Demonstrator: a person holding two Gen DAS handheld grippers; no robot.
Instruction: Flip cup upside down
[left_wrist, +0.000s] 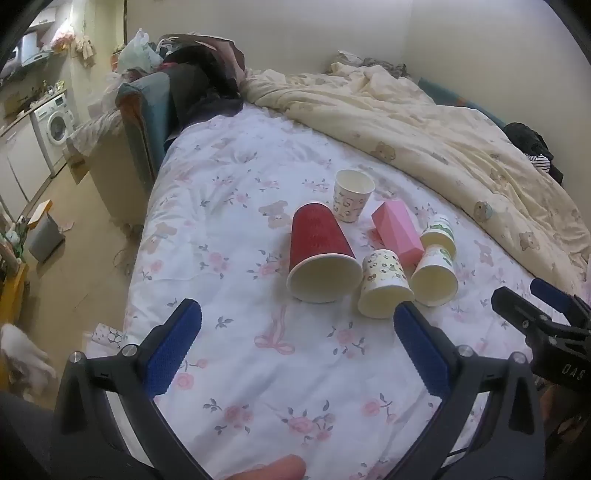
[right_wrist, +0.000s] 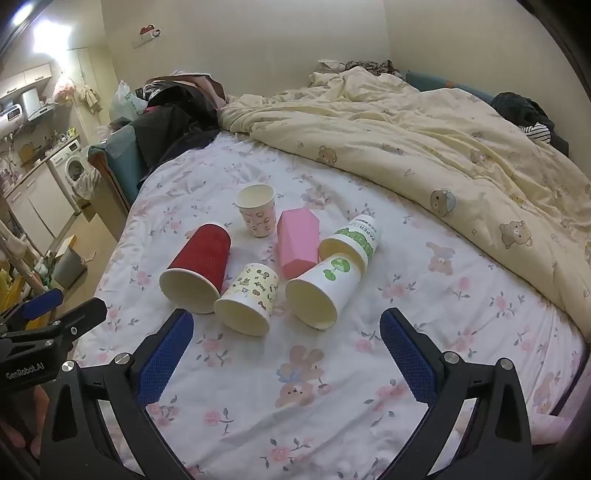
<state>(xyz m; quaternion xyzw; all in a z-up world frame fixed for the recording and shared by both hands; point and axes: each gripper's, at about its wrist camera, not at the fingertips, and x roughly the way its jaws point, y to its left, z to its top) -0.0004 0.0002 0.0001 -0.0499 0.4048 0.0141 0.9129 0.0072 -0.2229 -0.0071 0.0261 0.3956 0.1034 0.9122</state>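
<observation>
Both grippers wide apart, empty — left gripper (left_wrist: 297, 343), right gripper (right_wrist: 286, 354) — hovering near red cup (left_wrist: 320, 254) lying on flowered bedsheet (left_wrist: 258, 369).

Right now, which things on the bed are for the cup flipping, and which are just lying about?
For the job: red cup, standing white cup, yellow-patterned cup, two green-printed cups, pink cup.

Just lying about: cream duvet, dark clothes.
</observation>
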